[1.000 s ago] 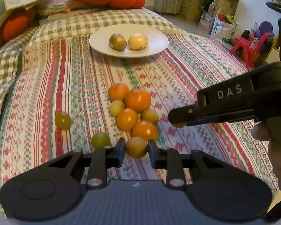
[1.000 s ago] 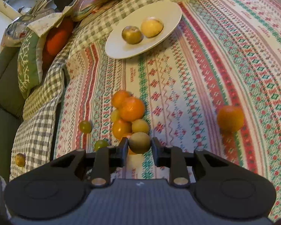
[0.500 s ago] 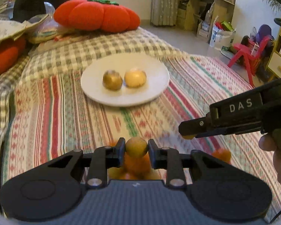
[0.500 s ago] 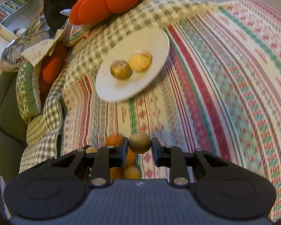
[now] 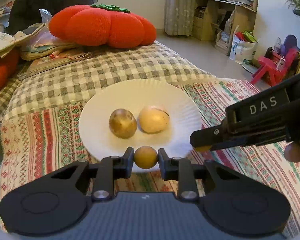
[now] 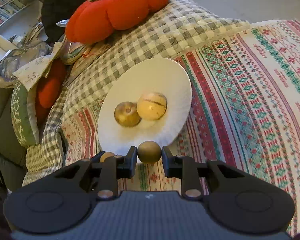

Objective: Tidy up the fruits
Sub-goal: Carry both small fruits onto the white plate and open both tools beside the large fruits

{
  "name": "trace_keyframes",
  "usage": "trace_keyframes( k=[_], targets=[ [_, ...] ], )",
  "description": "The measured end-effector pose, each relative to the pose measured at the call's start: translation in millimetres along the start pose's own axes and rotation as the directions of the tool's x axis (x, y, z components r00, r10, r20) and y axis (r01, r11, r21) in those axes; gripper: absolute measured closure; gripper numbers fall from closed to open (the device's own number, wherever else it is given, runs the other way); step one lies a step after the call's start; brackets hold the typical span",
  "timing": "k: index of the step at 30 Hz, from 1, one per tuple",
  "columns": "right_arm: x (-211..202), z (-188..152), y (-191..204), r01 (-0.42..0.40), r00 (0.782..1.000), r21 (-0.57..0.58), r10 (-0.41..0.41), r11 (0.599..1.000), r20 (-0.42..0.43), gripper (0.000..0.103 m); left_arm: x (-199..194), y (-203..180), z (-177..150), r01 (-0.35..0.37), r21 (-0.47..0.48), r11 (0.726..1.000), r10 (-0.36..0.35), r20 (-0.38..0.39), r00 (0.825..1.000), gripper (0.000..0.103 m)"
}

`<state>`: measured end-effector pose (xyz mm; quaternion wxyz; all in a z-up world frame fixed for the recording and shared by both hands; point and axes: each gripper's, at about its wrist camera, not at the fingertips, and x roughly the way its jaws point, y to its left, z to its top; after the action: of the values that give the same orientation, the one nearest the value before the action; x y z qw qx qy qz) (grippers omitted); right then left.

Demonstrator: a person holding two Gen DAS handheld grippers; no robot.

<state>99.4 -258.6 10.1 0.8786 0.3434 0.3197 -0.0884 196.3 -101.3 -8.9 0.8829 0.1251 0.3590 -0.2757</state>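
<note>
My left gripper (image 5: 145,157) has its jaws clenched on a small round yellow-orange fruit (image 5: 145,157), smooth and matte, held just above the near rim of the round white ribbed plate (image 5: 94,120). My right gripper (image 6: 149,155) is likewise clamped on a small round olive-brown fruit (image 6: 149,152), duller and darker than the other, hanging over the plate's near edge. In the left wrist view that right gripper comes in from the right side, its tips over the plate's right rim, a sliver of yellow fruit showing beneath the tips, and white capitals on its black body read "DAS" (image 5: 262,106). On the plate lie two larger fruits, touching side by side: a golden-brown mottled round fruit (image 5: 123,123) on the left and a pale yellow round fruit with a dark curved line across its skin (image 5: 154,119) on the right. The plate rests on a striped red, green and cream patterned bedcover (image 6: 250,100), partly over a grey-and-cream checked blanket (image 5: 102,70). Behind sits a big red tomato-shaped plush cushion with a green knitted top (image 5: 102,26). A white bag on the floor by the shelves carries blue print too small for me to read.
</note>
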Motion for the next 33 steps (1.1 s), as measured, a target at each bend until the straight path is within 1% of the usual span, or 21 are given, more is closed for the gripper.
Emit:
trace_keyframes(
  k=[5,10,13,16,19,22,25,29,30,31,32,33],
  targets=[
    [20.7,13.8,4.7,-0.003,1.0,0.009,0.003,1.0,-0.017,0.079,20.7,5.0,10.4,-0.006,0.013,1.0,0.006,-0.009,1.0,0.1],
    [39.5,22.3,9.7,0.036,0.999,-0.002,-0.036,0.999,-0.032,0.079,38.6,10.2,15.0,-0.019,0.01,1.0,0.019,-0.035,0.999,0.1],
    [48.4,26.6,10.7,0.055,0.998,-0.001,-0.055,0.998,-0.035,0.079,47.8,12.6,17.2,-0.01,0.004,1.0,0.01,-0.054,0.998,0.1],
    [54.7,30.0,9.9,0.068,0.997,0.005,-0.067,0.998,-0.04,0.079,55.4,12.3,19.2,-0.01,0.002,1.0,0.01,-0.07,0.998,0.1],
    [59.6,31.5,9.3,0.08,0.996,0.002,-0.08,0.997,-0.049,0.079,62.1,13.9,21.2,0.009,-0.019,1.0,-0.011,-0.088,0.996,0.1],
    [63.2,31.9,8.6,0.091,0.994,0.0,-0.091,0.996,-0.056,0.079,66.4,14.4,22.3,0.017,-0.017,1.0,-0.018,-0.098,0.995,0.1],
    [66.2,32.2,8.8,0.09,0.994,0.005,-0.089,0.996,-0.058,0.079,70.4,14.1,22.0,0.014,-0.012,1.0,-0.015,-0.112,0.994,0.1],
    [69.1,32.2,12.0,0.091,0.994,0.0,-0.091,0.996,-0.066,0.077,72.3,15.6,22.4,0.019,-0.025,1.0,-0.022,-0.113,0.993,0.099],
    [68.1,32.1,12.5,0.092,0.994,0.0,-0.092,0.996,-0.064,0.073,72.1,16.2,22.5,0.022,-0.029,0.999,-0.025,-0.114,0.993,0.095],
    [67.4,32.9,12.9,0.09,0.994,0.001,-0.09,0.996,-0.064,0.067,71.5,16.9,22.6,0.021,-0.032,0.999,-0.025,-0.115,0.993,0.087],
    [65.1,33.4,13.0,0.084,0.995,0.002,-0.084,0.996,-0.063,0.065,70.8,17.7,22.9,0.02,-0.034,0.999,-0.024,-0.117,0.993,0.08],
    [62.3,34.0,13.4,0.081,0.995,0.0,-0.081,0.997,-0.062,0.06,68.8,18.2,22.9,0.022,-0.035,0.999,-0.026,-0.117,0.993,0.066]
  ],
)
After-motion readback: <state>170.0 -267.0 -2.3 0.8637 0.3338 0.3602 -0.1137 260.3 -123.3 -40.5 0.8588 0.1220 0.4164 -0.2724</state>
